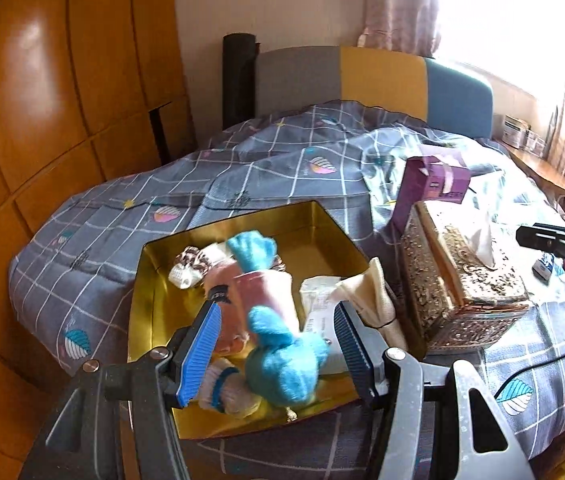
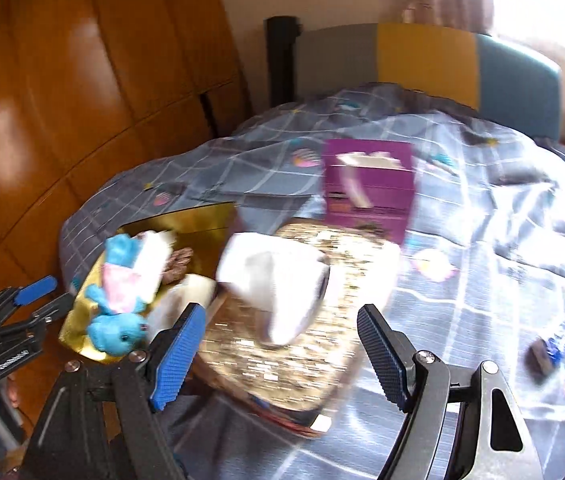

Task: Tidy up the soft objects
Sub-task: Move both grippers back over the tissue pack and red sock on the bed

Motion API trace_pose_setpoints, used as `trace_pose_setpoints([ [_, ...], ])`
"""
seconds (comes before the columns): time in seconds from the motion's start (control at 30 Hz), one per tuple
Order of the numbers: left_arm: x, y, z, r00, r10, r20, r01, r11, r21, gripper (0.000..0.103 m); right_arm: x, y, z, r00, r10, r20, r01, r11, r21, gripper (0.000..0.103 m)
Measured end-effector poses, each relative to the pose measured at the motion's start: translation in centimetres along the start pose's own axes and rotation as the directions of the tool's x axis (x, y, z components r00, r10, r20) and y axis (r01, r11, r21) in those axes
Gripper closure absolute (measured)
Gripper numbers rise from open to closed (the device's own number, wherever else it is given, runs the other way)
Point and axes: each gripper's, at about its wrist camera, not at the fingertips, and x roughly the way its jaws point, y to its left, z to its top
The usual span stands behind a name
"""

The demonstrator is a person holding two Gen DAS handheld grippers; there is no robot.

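A gold tin box (image 1: 318,220) sits on the bed with soft things inside. In it lie a blue and pink plush toy (image 1: 278,344), knitted pieces (image 1: 192,266), a white packet (image 1: 318,300) and a cream cloth (image 1: 374,300). My left gripper (image 1: 278,304) hovers open over the near side of the box; the plush lies below the gap and neither pad presses it. In the right wrist view the plush toy (image 2: 118,320) lies at the box's near corner, with the left gripper (image 2: 48,300) beside it. My right gripper (image 2: 282,356) is open and holds nothing, above the ornate tissue box (image 2: 282,352).
The ornate gold tissue box (image 1: 462,280), with a white tissue (image 2: 274,280) sticking out, stands right of the tin. A purple carton (image 1: 434,184) is behind it. A small blue and white pack (image 2: 558,344) lies far right. A wooden wardrobe (image 1: 42,120) lines the left; a headboard (image 1: 378,80) stands behind.
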Motion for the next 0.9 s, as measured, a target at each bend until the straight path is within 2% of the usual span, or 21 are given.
trace_pose_setpoints([
  [0.13,-0.3,-1.6,0.7,1.000,-0.024,0.013,0.023,0.999,0.039,0.043,-1.3,-3.8,-0.2,0.997,-0.077,0.016,0.076,0.995,0.061,0.024],
  [0.27,-0.8,-3.8,1.6,0.998,-0.063,0.030,0.060,0.994,0.093,0.043,-3.2,-8.5,-0.6,0.984,-0.175,0.028,0.170,0.976,0.140,0.024],
  [0.47,-0.9,-7.8,2.9,0.991,-0.126,0.037,0.118,0.977,0.179,0.043,-5.9,-16.6,-1.7,0.939,-0.345,0.013,0.328,0.902,0.282,0.024],
  [0.6,-1.1,-11.2,3.9,0.984,-0.177,0.037,0.163,0.957,0.239,0.043,-7.8,-23.0,-3.2,0.892,-0.452,-0.017,0.420,0.812,0.406,0.024],
  [0.73,-1.5,-15.4,4.9,0.969,-0.243,0.035,0.220,0.923,0.316,0.043,-9.6,-29.0,-5.7,0.826,-0.560,-0.059,0.499,0.680,0.537,0.024],
  [0.8,-1.4,-17.5,5.6,0.958,-0.285,0.019,0.261,0.903,0.340,0.043,-10.6,-31.2,-7.2,0.800,-0.596,-0.075,0.511,0.611,0.604,0.024],
  [0.83,-1.3,-18.6,5.9,0.952,-0.306,0.006,0.285,0.893,0.349,0.043,-11.1,-32.2,-7.9,0.793,-0.604,-0.084,0.505,0.573,0.646,0.024],
  [0.9,-1.0,-21.1,6.4,0.937,-0.348,-0.021,0.331,0.869,0.367,0.042,-12.0,-33.8,-9.2,0.793,-0.602,-0.097,0.466,0.496,0.733,0.024],
])
